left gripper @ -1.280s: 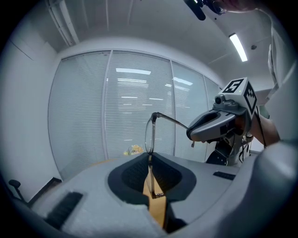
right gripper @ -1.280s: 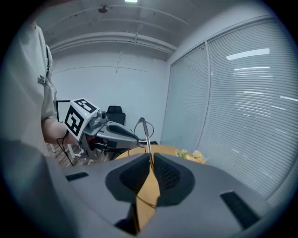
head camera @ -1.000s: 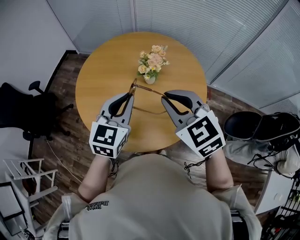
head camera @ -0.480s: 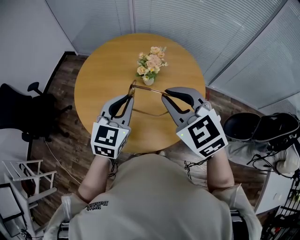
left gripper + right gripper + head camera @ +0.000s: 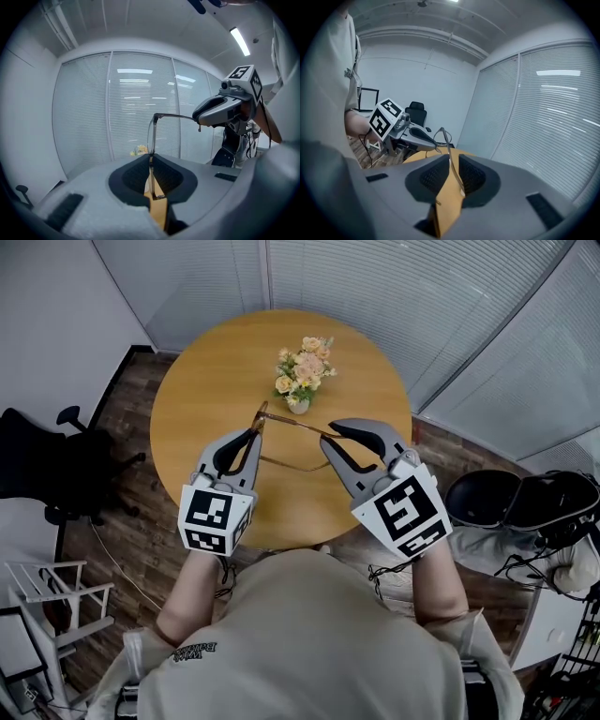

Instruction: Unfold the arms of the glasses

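Thin gold-rimmed glasses [image 5: 292, 423] hang in the air over the round wooden table [image 5: 202, 381], between my two grippers. My left gripper [image 5: 257, 433] is shut on the front frame; in the left gripper view the lens rim [image 5: 151, 136] stands upright between the jaws. One arm [image 5: 176, 116] runs from that rim across to my right gripper [image 5: 220, 108], which is shut on its far end. In the right gripper view that arm [image 5: 451, 157] lies in the narrow gap of the jaws, with the left gripper [image 5: 417, 133] beyond. The other arm [image 5: 295, 465] trails loosely below.
A small vase of pale flowers [image 5: 302, 371] stands on the table just beyond the glasses. A black office chair [image 5: 47, 460] is on the left, a black seat [image 5: 511, 493] on the right, a white rack [image 5: 47, 592] at the lower left. Blinds cover the windows behind.
Both grippers have shifted only slightly and still hold the glasses. The arm between them looks a little more stretched out.
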Action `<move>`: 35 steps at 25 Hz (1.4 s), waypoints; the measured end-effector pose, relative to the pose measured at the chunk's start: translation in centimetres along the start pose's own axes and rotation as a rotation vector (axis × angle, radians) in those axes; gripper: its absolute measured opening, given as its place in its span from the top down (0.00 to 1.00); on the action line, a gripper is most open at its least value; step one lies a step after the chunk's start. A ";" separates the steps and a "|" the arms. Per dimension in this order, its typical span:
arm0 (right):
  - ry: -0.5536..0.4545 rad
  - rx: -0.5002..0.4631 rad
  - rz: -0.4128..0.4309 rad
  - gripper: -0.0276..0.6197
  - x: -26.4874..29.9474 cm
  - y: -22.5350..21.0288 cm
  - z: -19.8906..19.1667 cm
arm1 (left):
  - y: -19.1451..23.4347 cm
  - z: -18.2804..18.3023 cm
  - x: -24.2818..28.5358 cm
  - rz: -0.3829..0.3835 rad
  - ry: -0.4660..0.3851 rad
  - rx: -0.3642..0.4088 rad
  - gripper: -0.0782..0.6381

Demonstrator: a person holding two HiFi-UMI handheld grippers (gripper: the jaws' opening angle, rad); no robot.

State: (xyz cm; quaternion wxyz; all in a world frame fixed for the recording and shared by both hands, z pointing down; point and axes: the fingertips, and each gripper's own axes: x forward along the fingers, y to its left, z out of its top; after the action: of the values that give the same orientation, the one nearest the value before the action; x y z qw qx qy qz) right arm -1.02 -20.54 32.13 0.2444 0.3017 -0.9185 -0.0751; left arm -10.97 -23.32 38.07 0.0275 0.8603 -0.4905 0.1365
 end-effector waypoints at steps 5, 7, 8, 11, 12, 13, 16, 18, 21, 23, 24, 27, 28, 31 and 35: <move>-0.032 0.046 -0.014 0.89 -0.6 -0.6 0.0 | 1.1 0.1 -0.2 0.023 -0.003 -0.014 0.84; -0.059 0.075 -0.037 0.89 -1.1 -1.4 0.2 | 1.7 0.6 -0.4 0.034 -0.018 -0.025 0.84; -0.077 0.093 -0.053 0.89 -1.4 -1.8 0.5 | 2.0 0.9 -0.5 0.041 -0.026 -0.027 0.84; -0.139 0.137 -0.108 0.89 -2.5 -3.3 1.4 | 2.9 2.4 -1.0 0.062 -0.058 -0.018 0.84; -0.162 0.151 -0.127 0.89 -2.9 -3.7 1.7 | 3.2 3.0 -1.2 0.069 -0.071 -0.013 0.84; -0.184 0.164 -0.144 0.89 -3.3 -4.2 2.0 | 3.5 3.6 -1.4 0.077 -0.085 -0.009 0.84; -0.251 0.208 -0.189 0.89 -4.5 -5.7 2.7 | 4.4 5.5 -2.0 0.102 -0.126 0.000 0.84; -0.295 0.235 -0.220 0.89 -5.3 -6.5 3.3 | 4.8 6.6 -2.5 0.113 -0.149 0.009 0.84; -0.373 0.263 -0.262 0.89 -6.7 -7.6 4.3 | 5.2 8.2 -3.4 0.121 -0.183 0.022 0.84; -0.438 0.277 -0.282 0.89 -7.7 -8.0 5.1 | 5.3 9.2 -4.3 0.124 -0.207 0.030 0.84; -0.465 0.279 -0.291 0.89 -8.2 -8.2 5.4 | 5.2 9.6 -4.7 0.126 -0.219 0.035 0.84; -0.492 0.261 -0.326 0.89 -9.2 -8.3 5.7 | 5.1 10.4 -5.6 0.134 -0.241 0.051 0.84; -0.487 0.252 -0.336 0.89 -9.2 -8.4 5.6 | 5.1 10.4 -5.8 0.136 -0.244 0.053 0.84; -0.472 0.245 -0.342 0.89 -9.0 -8.2 5.1 | 5.2 10.2 -6.2 0.144 -0.249 0.043 0.84; -0.423 0.220 -0.351 0.89 -8.2 -7.7 3.8 | 5.4 9.4 -6.5 0.146 -0.242 0.016 0.84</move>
State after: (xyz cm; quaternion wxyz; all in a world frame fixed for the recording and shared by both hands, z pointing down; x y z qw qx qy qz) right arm 6.80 -21.98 23.33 -0.0032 0.4584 -0.8854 -0.0773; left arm -16.70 -22.39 26.90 -0.0489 0.8327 -0.5503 0.0372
